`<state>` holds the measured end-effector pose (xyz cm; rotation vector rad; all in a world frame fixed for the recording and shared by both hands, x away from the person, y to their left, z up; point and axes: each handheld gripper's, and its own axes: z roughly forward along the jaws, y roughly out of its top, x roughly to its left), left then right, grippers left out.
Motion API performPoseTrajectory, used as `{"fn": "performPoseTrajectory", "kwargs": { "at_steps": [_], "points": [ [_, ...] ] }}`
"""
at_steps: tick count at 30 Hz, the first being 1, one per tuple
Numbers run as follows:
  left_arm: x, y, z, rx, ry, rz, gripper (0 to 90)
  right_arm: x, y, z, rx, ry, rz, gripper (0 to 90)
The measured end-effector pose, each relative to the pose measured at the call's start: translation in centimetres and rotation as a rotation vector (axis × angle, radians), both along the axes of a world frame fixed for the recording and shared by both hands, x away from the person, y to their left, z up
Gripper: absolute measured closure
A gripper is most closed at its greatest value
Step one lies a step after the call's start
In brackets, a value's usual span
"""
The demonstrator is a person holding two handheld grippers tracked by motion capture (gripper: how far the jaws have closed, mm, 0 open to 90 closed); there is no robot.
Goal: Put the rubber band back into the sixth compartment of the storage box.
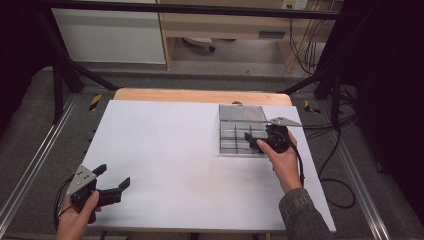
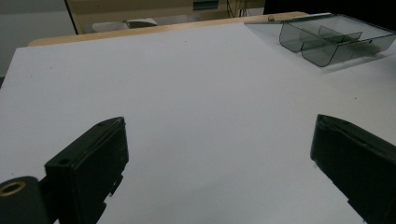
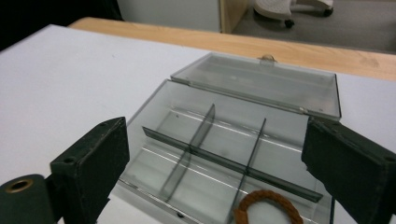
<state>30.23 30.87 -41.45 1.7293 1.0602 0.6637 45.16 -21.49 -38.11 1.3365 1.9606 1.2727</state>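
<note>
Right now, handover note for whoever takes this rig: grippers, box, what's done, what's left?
Left hand-held gripper: open, holding nothing, at the near left of the white table.
Right hand-held gripper: open, holding nothing, over the near edge of the compartment box.
Box sits far right on the table, its lid folded back flat behind it.
Done, it seems: a brown braided ring lies in a near compartment; the other compartments in sight look empty.
Left, probably: withdraw the right gripper and shut the lid.

Open white table (image 1: 165, 155) left of divided box (image 1: 235, 132).
</note>
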Motion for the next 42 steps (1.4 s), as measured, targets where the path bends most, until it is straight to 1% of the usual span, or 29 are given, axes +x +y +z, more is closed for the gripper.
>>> {"fn": "performPoseTrajectory", "kwargs": {
  "at_steps": [2, 5, 6, 9, 13, 15, 17, 18, 22, 24, 28, 31, 35, 39, 42],
  "points": [
    [0.0, 0.0, 0.0, -0.004, 0.0, 0.002, 4.1, -0.2, 0.0, 0.5, 0.02, -0.022, 0.009, 6.9],
    [0.0, 0.1, 0.0, -0.006, -0.001, 0.004, 4.1, -0.6, 0.1, 1.2, 0.022, -0.055, 0.011, 6.2],
    [0.0, 0.0, 0.0, -0.01, -0.001, 0.0, 4.1, -0.7, 0.1, 1.5, 0.018, -0.065, 0.009, 6.4],
    [0.0, 0.0, 0.0, -0.004, -0.001, 0.002, 4.1, -0.9, 0.1, 2.0, 0.02, -0.103, -0.001, 7.1],
    [0.0, 0.0, 0.0, -0.007, 0.0, 0.0, 4.1, -1.2, -0.2, 2.6, 0.043, -0.16, -0.029, 6.9],
    [0.0, 0.0, 0.0, -0.013, 0.002, -0.002, 4.1, -1.5, -0.4, 2.8, 0.053, -0.178, -0.025, 6.4],
    [0.0, 0.0, 0.0, -0.008, 0.001, 0.001, 4.1, -1.8, -0.6, 3.1, 0.061, -0.19, -0.024, 6.2],
    [0.0, 0.0, 0.0, -0.008, 0.0, 0.001, 4.1, -1.9, -0.7, 3.2, 0.069, -0.191, -0.025, 6.2],
    [0.0, 0.0, 0.0, -0.013, 0.001, 0.0, 4.1, -2.6, -1.2, 3.6, 0.073, -0.203, -0.025, 6.2],
    [0.0, 0.0, 0.0, -0.014, 0.002, 0.001, 4.0, -3.1, -1.5, 3.7, 0.086, -0.209, -0.023, 5.8],
    [-0.1, 0.0, 0.0, -0.014, 0.0, 0.003, 4.1, -3.8, -2.2, 4.0, 0.09, -0.219, -0.026, 4.8],
    [-0.1, 0.1, 0.0, -0.011, -0.005, 0.008, 4.1, -4.5, -2.8, 4.1, 0.082, -0.231, -0.036, 4.9],
    [-0.1, 0.1, 0.0, -0.012, -0.004, 0.008, 4.1, -5.4, -3.5, 4.1, 0.089, -0.245, -0.039, 4.2],
    [-0.1, 0.1, 0.0, -0.01, -0.004, 0.005, 4.1, -6.1, -4.1, 4.0, 0.078, -0.247, -0.043, 4.2],
    [-0.1, 0.1, 0.1, -0.009, -0.006, 0.005, 4.1, -6.6, -4.4, 3.8, 0.056, -0.248, -0.045, 4.3]
  ]
}}
